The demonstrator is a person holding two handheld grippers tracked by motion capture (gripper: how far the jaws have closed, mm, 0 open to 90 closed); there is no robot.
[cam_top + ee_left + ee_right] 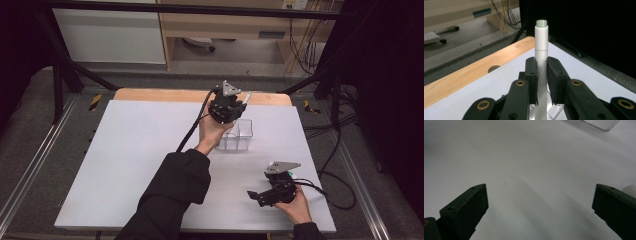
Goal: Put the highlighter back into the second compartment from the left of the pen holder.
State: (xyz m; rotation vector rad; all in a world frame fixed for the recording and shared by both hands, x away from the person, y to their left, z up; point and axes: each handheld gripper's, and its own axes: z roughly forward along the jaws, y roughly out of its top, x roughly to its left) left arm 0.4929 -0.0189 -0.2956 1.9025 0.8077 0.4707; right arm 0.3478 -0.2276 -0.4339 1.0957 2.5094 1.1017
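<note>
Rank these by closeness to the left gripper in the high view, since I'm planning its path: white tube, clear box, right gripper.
1. White tube, clamped between the left gripper's jaws.
2. Clear box, just below it.
3. Right gripper, by the table's near right edge.

Dim, grainy frames; soft shadows, edges black, perhaps underexposed.

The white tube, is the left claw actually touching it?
Touching. The left gripper view shows the left claw with both jaws pressed flat against the white tube.
</note>
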